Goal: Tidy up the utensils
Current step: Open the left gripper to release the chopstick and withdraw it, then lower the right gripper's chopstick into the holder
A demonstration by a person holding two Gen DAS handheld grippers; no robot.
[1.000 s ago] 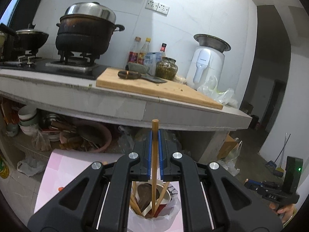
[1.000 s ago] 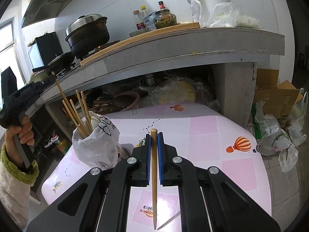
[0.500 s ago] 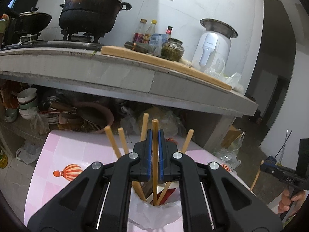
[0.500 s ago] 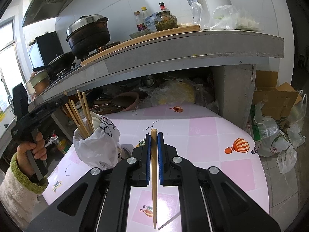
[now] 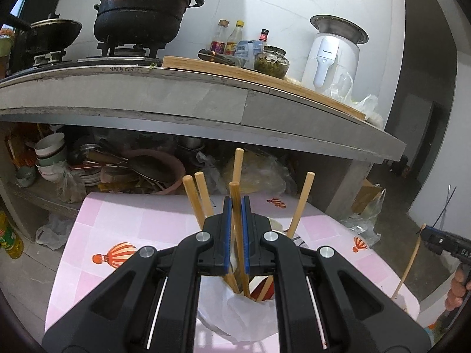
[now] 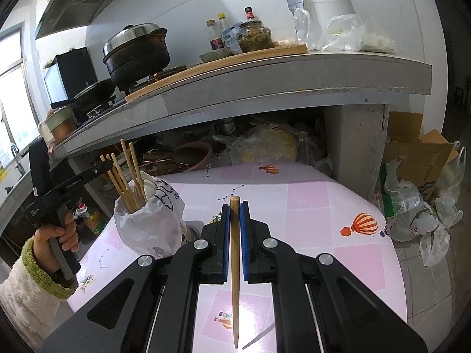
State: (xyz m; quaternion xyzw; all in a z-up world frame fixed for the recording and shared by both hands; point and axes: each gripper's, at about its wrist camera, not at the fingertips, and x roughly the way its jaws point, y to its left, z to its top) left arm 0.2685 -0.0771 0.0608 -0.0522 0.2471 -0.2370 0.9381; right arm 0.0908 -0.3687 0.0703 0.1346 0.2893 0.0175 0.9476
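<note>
My left gripper (image 5: 235,206) is shut on a wooden chopstick (image 5: 234,189) that stands upright. Its lower end is inside the holder, a cup lined with a white plastic bag (image 5: 235,314). Several other chopsticks (image 5: 303,197) lean in that cup. In the right wrist view the same holder (image 6: 147,220) stands at the table's left with chopsticks (image 6: 126,176) and a white spoon (image 6: 148,185) in it, and the left gripper (image 6: 103,166) hovers at their tops. My right gripper (image 6: 234,206) is shut on another chopstick (image 6: 234,259), held above the pink tablecloth (image 6: 323,235).
A concrete counter (image 6: 265,88) overhangs the far side of the table, carrying a black pot (image 6: 135,53), a cutting board and bottles. Bowls and pans crowd the shelf (image 5: 53,158) beneath it. Plastic bags (image 6: 412,211) and a cardboard box lie on the floor at right.
My left gripper has sunk with its chopstick, whose lower end now sits deeper in the holder among the others. The right gripper and its chopstick have kept still.
</note>
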